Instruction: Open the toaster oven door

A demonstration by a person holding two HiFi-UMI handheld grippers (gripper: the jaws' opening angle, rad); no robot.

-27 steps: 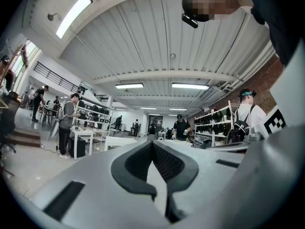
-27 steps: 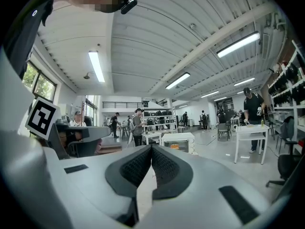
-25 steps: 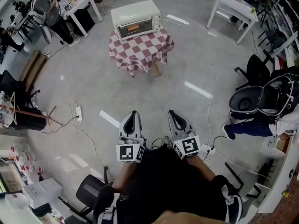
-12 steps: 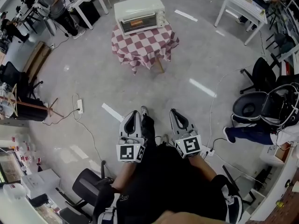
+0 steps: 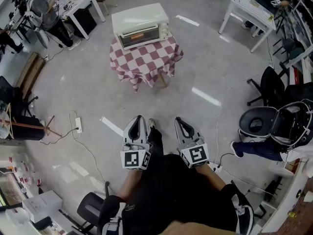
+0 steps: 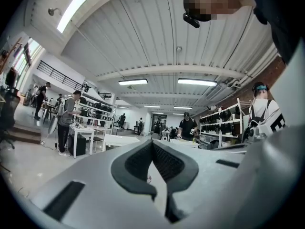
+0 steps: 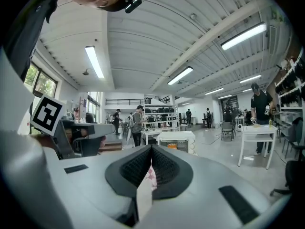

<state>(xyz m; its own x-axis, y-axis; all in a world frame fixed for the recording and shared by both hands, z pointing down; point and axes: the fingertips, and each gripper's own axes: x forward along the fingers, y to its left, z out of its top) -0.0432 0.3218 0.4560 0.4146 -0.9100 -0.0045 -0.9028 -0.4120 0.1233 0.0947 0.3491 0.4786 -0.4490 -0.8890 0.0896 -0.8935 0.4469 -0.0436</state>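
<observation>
The white toaster oven (image 5: pixel 141 26) stands with its glass door closed on a small table under a red-and-white checked cloth (image 5: pixel 146 58), far ahead across the floor. Something orange shows behind the glass. My left gripper (image 5: pixel 138 118) and right gripper (image 5: pixel 179 120) are held side by side close to my body, both shut with nothing in them and well short of the table. In the left gripper view the pads (image 6: pixel 143 161) meet with no gap. In the right gripper view the pads (image 7: pixel 162 168) meet too, and the toaster oven (image 7: pixel 176 141) sits small straight ahead.
A power strip with its cable (image 5: pixel 78 125) lies on the floor at the left. White tables (image 5: pixel 247 9) stand at the back right and back left, with people (image 5: pixel 41 11) nearby. A black chair (image 5: pixel 261 84) and an open bag (image 5: pixel 288 124) are at the right.
The oven and table shift a little in the head view as I walk; a shoe appears between the grippers. Both grippers stay shut in the same place before me.
</observation>
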